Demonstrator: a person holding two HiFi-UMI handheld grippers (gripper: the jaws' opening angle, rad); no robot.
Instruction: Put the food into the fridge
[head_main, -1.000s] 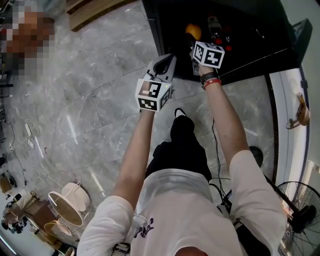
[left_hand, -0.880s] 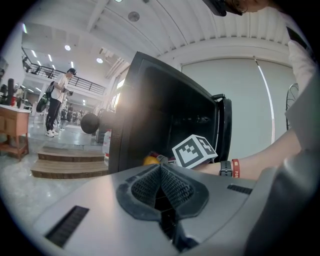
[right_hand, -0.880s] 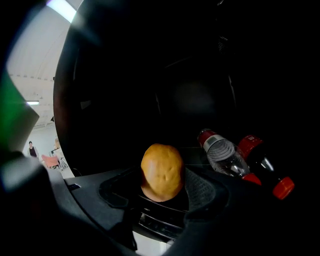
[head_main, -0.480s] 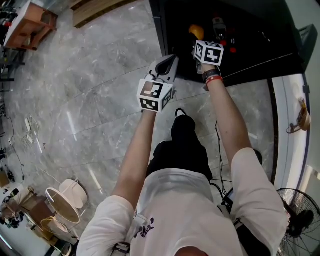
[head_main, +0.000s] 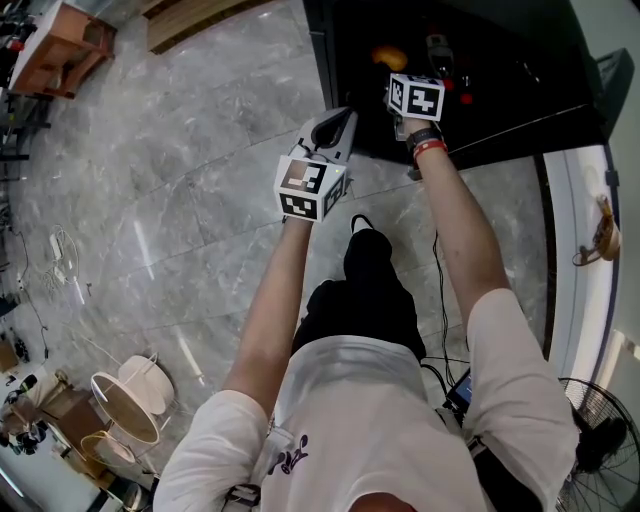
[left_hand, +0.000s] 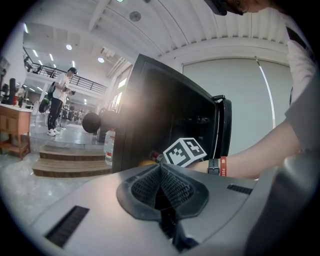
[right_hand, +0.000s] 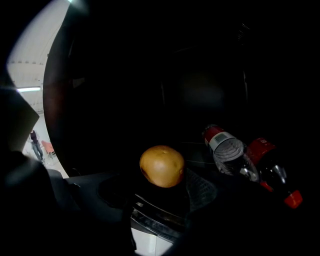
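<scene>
Right claw (right_hand: 161, 176) reaches into the dark fridge (head_main: 530, 100), clamped on a round yellow food (right_hand: 161, 164). Pad contact is barely readable in the gloom. Bottles (right_hand: 230, 150) lie just to its right, their shelf lost in black. My left claw (left_hand: 161, 175) is pressed together, empty, outside the fridge.

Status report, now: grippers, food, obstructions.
Left gripper shut, empty, outside fridge. Right gripper shut on round yellow fruit, inside fridge. Bottles lying right of it, apart.
</scene>
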